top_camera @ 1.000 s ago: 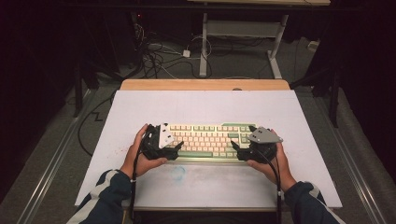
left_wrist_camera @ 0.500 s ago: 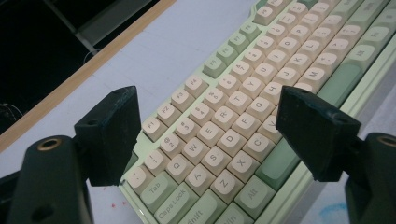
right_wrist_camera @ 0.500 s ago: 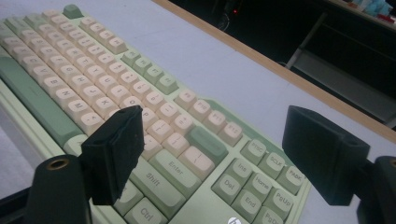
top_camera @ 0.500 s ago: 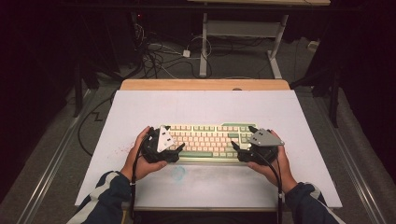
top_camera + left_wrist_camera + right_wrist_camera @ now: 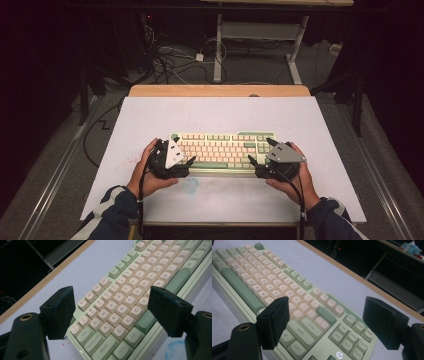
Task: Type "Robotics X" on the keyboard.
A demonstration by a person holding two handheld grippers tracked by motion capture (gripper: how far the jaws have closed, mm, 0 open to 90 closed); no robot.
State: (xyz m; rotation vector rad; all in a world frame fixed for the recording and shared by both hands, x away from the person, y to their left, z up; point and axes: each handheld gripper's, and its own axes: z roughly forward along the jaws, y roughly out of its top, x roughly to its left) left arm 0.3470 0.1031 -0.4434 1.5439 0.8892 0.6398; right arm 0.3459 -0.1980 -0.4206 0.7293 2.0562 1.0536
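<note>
Meanwhile, the keyboard (image 5: pixel 222 151) lay unmoved on the white counter (image 5: pixel 220 115). The left claw (image 5: pixel 186 161) and right claw (image 5: pixel 256 162) stayed at its ends, jaws spread, having narrowed slightly, gripping nothing.

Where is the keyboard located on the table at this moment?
In the high view, the keyboard lies near the front middle of the white table, between the left hand-held gripper and the right hand-held gripper.

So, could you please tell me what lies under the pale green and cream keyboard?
The pale green and cream keyboard rests on a white sheet covering the table; a blue smudge marks the sheet nearby. Whatever sits directly beneath the keyboard is hidden.
</note>
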